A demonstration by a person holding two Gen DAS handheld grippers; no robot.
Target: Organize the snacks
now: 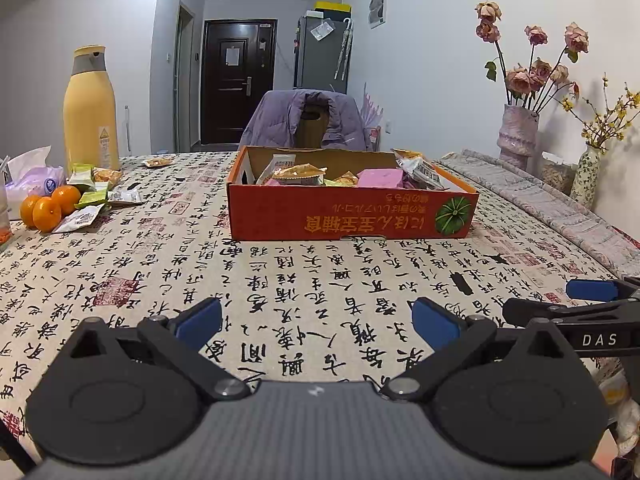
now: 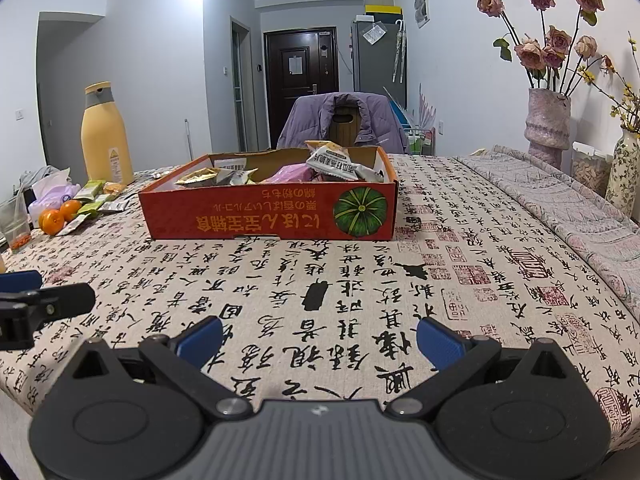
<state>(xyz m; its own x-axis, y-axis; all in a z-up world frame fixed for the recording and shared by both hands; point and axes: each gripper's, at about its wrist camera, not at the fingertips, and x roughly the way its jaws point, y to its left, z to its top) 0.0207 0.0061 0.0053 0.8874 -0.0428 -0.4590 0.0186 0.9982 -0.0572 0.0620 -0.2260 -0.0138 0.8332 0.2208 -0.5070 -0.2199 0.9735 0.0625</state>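
- Nearest, the left tongs [image 1: 316, 322] hang low over the surface [image 1: 320, 280], released, blue pads wide apart, nothing between them.
- The right tongs [image 2: 318, 338] sit beside them at the same height, also released and empty; each pair shows at the edge of the other's view.
- Between the tongs and the box lies only bare patterned cloth.
- Mid-surface stands the box [image 1: 348, 214], an orange carton with a pumpkin print, open on top, already holding several snack packets: a pink one, a silver one and some yellow ones.
- Further left, loose packets [image 1: 94, 194] lie in a small heap, touching three oranges [image 1: 48, 208]; green, white and orange wrappers are mixed there.
- One lone packet [image 1: 157, 163] lies further back, near the box's far left corner.
- Behind the heap stands a yellow bottle [image 1: 91, 110], with a tissue bag [image 1: 34, 180] just beside the oranges.
- At the far edge a chair [image 1: 310, 120] carries a purple jacket; vases [image 1: 518, 136] stand to the right.
- Judgement: the work seems to be between grasps, the box part-filled and the heap not yet gathered.
- The next move likely calls for the left tongs to swing toward the heap, drop over one flat wrapper, and pinch it clear of the oranges before carrying it to the box.
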